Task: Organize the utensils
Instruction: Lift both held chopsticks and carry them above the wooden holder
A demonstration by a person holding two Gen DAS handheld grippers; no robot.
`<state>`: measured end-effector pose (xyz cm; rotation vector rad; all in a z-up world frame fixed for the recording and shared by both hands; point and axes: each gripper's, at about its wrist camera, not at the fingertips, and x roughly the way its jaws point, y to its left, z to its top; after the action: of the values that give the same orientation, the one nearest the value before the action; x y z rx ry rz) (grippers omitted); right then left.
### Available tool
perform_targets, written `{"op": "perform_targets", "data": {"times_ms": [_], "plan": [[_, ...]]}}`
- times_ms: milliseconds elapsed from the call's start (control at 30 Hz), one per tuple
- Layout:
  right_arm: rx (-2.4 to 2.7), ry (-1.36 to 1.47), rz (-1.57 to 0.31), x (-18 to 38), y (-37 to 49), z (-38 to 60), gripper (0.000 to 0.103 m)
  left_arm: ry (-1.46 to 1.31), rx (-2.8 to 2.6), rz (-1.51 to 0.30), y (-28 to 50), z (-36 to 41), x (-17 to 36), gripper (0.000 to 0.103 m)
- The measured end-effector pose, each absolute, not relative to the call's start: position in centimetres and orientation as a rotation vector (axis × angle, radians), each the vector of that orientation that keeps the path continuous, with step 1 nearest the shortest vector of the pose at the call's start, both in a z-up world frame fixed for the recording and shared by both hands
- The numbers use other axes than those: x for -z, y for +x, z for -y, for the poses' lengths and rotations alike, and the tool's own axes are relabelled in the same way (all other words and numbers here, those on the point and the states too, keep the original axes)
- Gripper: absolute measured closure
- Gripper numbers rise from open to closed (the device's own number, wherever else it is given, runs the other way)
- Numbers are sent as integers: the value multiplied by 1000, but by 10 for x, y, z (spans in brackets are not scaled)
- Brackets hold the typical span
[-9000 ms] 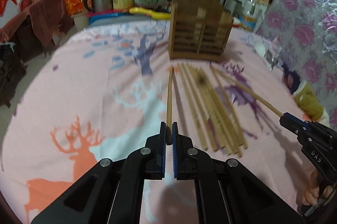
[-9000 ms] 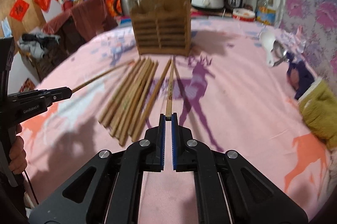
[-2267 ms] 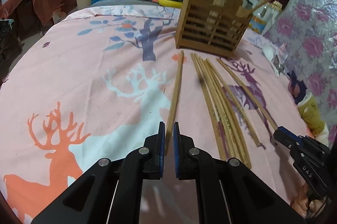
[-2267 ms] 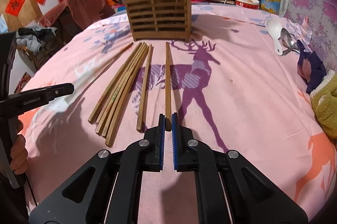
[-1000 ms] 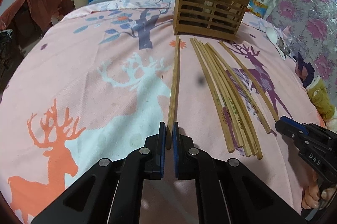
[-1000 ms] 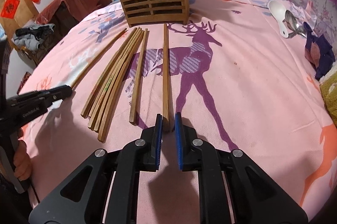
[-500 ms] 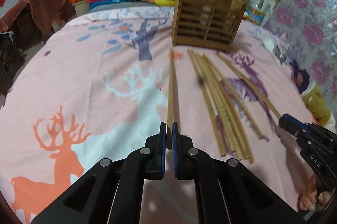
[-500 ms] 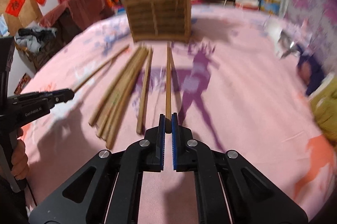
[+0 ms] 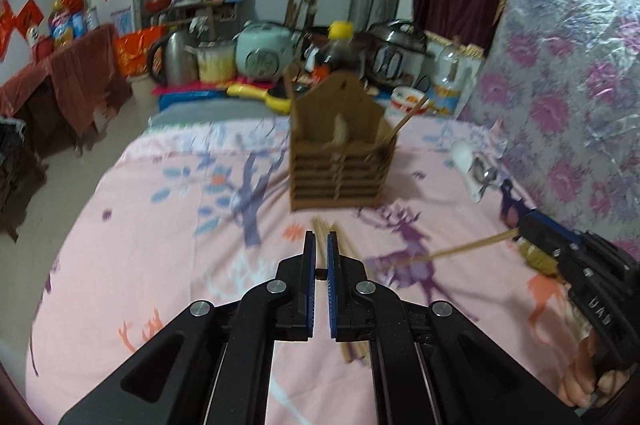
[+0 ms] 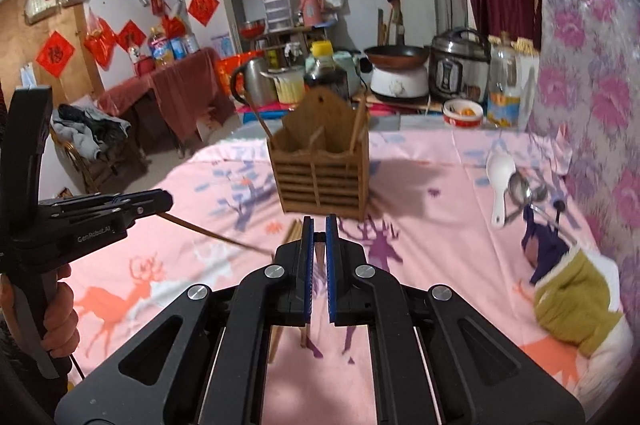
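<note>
Pink deer-print cloth (image 9: 120, 265) carries a wooden holder (image 9: 340, 161). In front of it each gripper, left gripper (image 9: 319, 253) and right gripper (image 10: 316, 237), pinches one chopstick (image 9: 468, 247). Best tilt both tips down over the holder's open compartments, clear of the loose chopsticks (image 10: 294, 231) lying just before it.

- A lived-in home, its kitchen corner crowded with cooking gear.
- A rice cooker (image 10: 460, 65), a pan (image 10: 396, 55) on a white base and a metal kettle (image 10: 252, 81) crowd the counter.
- Red paper decorations (image 10: 56, 53) hang on the walls.
- A pink deer-print cloth (image 10: 440, 225) covers the table.
- Floral wallpaper (image 10: 600, 65) lines one side.
</note>
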<state>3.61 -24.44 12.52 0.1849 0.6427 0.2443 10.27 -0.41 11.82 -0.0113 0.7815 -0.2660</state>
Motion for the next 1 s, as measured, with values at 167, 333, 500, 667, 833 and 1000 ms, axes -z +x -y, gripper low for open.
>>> {"op": "perform_targets", "data": {"times_ms": [167, 333, 500, 667, 833, 1000], "plan": [[-245, 171, -632, -139, 51, 243, 96, 9, 302, -769, 120, 22, -141, 97], [-248, 163, -605, -152, 65, 243, 96, 40, 317, -753, 137, 37, -156, 97], [-243, 158, -565, -169, 81, 243, 96, 47, 310, -700, 158, 44, -181, 97], [-225, 172, -483, -197, 105, 245, 96, 14, 281, -609, 185, 46, -219, 97], [-179, 193, -369, -223, 134, 243, 96, -19, 220, -480, 210, 46, -248, 97], [-119, 170, -294, -218, 159, 234, 96, -49, 193, -439, 239, 44, -229, 97]]}}
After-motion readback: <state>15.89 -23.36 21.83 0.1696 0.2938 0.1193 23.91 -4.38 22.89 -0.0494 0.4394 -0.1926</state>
